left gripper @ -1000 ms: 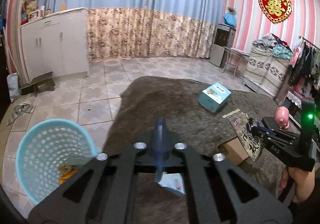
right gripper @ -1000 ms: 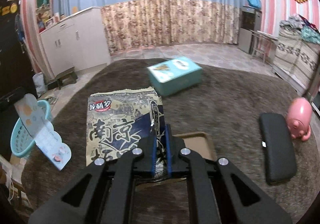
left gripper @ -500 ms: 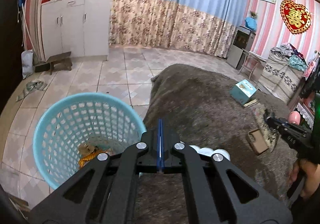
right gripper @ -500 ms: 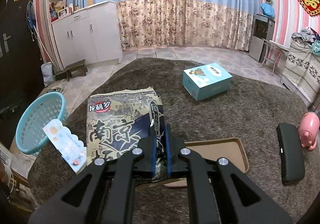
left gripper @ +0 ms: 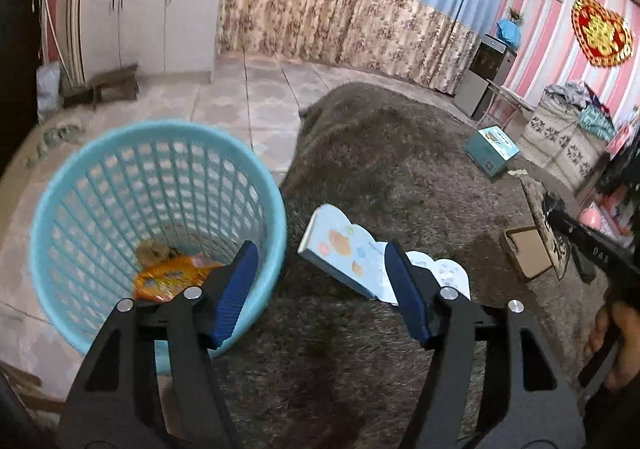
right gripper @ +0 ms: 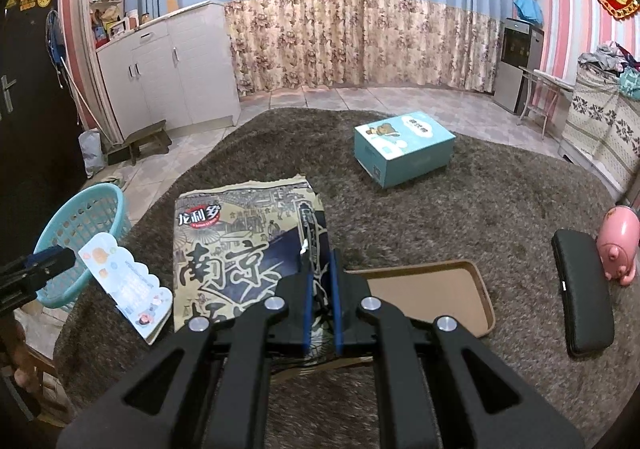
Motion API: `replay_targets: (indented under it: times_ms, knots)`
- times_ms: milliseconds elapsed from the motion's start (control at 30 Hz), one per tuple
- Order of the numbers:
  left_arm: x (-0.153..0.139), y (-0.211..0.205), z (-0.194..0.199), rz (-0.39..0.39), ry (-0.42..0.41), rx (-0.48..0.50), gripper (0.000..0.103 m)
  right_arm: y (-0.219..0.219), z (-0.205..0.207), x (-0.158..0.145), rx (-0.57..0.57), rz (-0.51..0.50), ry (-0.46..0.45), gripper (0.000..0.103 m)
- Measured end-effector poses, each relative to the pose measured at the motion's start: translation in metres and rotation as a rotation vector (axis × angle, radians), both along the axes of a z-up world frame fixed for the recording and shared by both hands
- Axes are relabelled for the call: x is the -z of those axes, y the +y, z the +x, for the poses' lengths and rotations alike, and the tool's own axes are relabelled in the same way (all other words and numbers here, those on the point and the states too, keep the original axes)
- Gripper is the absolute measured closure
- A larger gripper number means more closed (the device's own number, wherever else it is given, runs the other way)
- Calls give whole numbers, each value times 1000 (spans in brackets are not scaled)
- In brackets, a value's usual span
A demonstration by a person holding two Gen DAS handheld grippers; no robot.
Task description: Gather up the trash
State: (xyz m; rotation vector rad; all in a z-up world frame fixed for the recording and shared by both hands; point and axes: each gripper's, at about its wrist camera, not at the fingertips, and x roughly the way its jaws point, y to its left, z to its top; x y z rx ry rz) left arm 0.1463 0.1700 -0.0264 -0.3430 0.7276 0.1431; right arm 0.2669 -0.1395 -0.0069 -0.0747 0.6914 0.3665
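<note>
Change since earlier: left claw (left gripper: 320, 291) was shut on the card half a second ago; now its blue pads stand wide apart, and the pastel card (left gripper: 352, 253) is out of the grip, lying or falling just ahead between them.
Left claw: apart, holding nothing. Its left pad (left gripper: 234, 289) overlaps the basket's near rim in the left wrist view; its right pad crosses the card's right part.
Card: right of the basket rim, over the brown rug (left gripper: 400, 169), not inside the basket. Whether it rests on the rug or is in mid-fall I cannot tell.
Basket: pale blue mesh basket (left gripper: 160, 137) ahead and to the left of the left claw, standing on the tiled floor at the rug's edge, with an orange wrapper (left gripper: 172, 279) and some crumpled scraps at the bottom.
Right claw: right claw (right gripper: 320, 305) is together, clamped on the near edge of the printed paper bag (right gripper: 244, 245), which spreads forward and left from it above the rug.
Just beyond right claw: open cardboard lid (right gripper: 428, 293) to its right, flat on the rug.
Farther out: teal box (right gripper: 404, 147) ahead; black pad (right gripper: 582, 293) and pink piggy figure (right gripper: 618, 241) far right.
Step in hand: dropping the card at the basket; judging by where it sits, the release looks to miss.
Next move: likely re-grip the card and shift left over the basket mouth before opening, then carry the bag across the same way.
</note>
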Motion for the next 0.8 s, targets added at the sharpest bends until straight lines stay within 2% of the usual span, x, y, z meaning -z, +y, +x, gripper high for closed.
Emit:
replay_targets:
  times_ms: [167, 200, 233, 300, 500, 800]
  knots:
    - [18, 1, 18, -62, 23, 15, 41, -7, 3, 7, 12, 3, 12, 95]
    - [21, 1, 20, -69, 23, 21, 49, -7, 3, 8, 14, 2, 14, 95]
    - [23, -1, 23, -79, 24, 35, 64, -8, 4, 9, 15, 0, 17, 95]
    - [25, -3, 26, -84, 31, 57, 79, -9, 6, 11, 17, -1, 19, 95]
    - [9, -5, 22, -70, -18, 71, 86, -9, 6, 11, 17, 0, 15, 95]
    - [-50, 6, -6, 2, -132, 25, 95, 7, -1, -5, -11, 0, -17, 95]
